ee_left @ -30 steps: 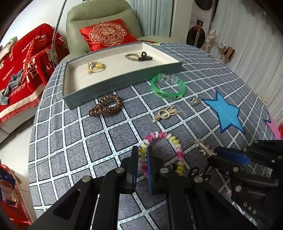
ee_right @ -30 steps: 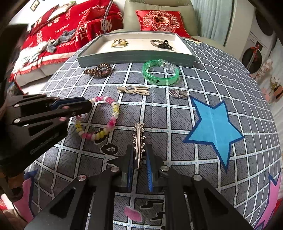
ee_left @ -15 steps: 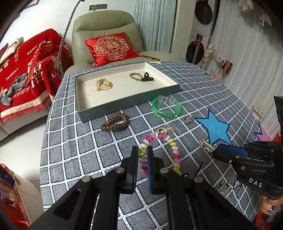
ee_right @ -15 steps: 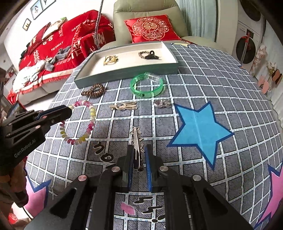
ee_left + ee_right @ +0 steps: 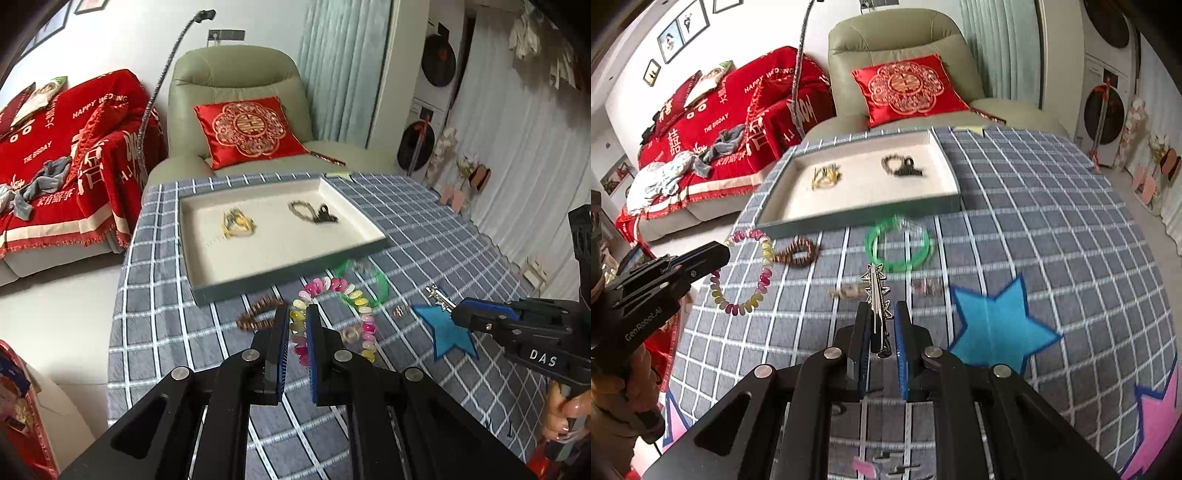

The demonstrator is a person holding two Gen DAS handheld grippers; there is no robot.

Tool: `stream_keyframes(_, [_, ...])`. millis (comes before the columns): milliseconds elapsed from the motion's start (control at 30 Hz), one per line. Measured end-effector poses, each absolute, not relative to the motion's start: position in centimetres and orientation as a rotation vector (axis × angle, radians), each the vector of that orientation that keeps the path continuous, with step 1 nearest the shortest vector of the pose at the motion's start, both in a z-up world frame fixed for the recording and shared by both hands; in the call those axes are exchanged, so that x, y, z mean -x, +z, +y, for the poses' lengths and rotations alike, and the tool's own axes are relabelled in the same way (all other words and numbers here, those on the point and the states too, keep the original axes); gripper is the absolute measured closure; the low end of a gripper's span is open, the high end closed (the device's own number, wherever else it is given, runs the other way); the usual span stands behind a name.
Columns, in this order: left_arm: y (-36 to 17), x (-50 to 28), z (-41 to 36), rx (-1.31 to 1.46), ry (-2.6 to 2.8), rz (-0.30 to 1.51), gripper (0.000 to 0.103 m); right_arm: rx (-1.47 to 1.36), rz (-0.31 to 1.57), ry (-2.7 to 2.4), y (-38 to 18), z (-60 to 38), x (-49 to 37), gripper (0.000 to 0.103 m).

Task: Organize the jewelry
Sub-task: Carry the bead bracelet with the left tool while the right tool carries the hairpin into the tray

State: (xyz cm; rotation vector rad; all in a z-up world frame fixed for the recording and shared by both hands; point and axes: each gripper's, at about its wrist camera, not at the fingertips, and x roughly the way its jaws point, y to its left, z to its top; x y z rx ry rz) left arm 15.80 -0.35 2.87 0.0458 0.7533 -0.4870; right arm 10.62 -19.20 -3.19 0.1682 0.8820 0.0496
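Observation:
My left gripper (image 5: 296, 325) is shut on a pink, yellow and white bead bracelet (image 5: 360, 300) and holds it above the checked tablecloth; the bracelet also shows hanging in the right wrist view (image 5: 764, 273). My right gripper (image 5: 882, 325) is shut on a silver hair clip (image 5: 877, 291), lifted off the cloth; the clip shows in the left wrist view (image 5: 439, 297). The grey-green tray (image 5: 295, 266) with a cream lining lies ahead, holding a gold piece (image 5: 236, 223) and a dark bracelet with a black claw clip (image 5: 314, 212).
On the cloth before the tray lie a brown spiral hair tie (image 5: 798, 253), a green bangle (image 5: 897, 245), a beige clip (image 5: 846, 291) and a small silver piece (image 5: 927, 286). A green armchair (image 5: 236, 92) and red-covered sofa (image 5: 55, 155) stand beyond the table.
Both grippers have risen and moved toward the tray, carrying the bead bracelet and the silver clip up off the cloth.

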Motion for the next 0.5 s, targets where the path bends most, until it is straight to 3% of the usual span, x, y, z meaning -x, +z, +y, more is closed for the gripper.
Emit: stream_keyframes(500, [4.9, -22.4, 0.5, 0.009, -0.429, 0.720, 0.079, -0.170, 0.840, 0.088, 0.6, -19.8, -18.9, 0.089])
